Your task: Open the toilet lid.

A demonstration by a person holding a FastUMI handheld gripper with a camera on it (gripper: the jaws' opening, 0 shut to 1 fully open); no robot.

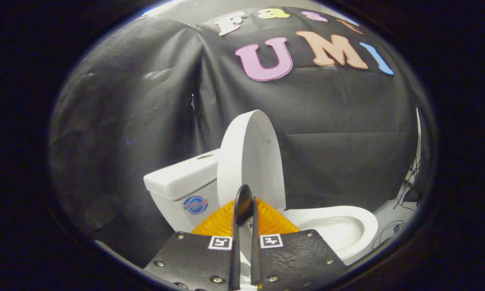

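Gripper [245, 212] at bottom centre of the frame, fingers nearly together with only a thin slit between them. Seems clamped on the lower edge of the toilet lid [250, 161], though cannot tell for sure whether both fingers press on it, since the slit hides the contact. Lid directly ahead of and above the fingertips, standing close to upright, seen almost edge-on with its broad face turned toward the right of the frame and its long axis running up toward frame centre. Behind it, lower left of centre, the tank [182, 182], set close to the lid's back. To the lower right, the bowl [339, 228] lying open and uncovered, its rim sweeping away from the fingers.

Judged from this: task nearly done, lid already raised. Remaining move most likely a short push toward the tank to rest the lid there, then a release. Risk if let go short of balance: falling back onto the bowl.
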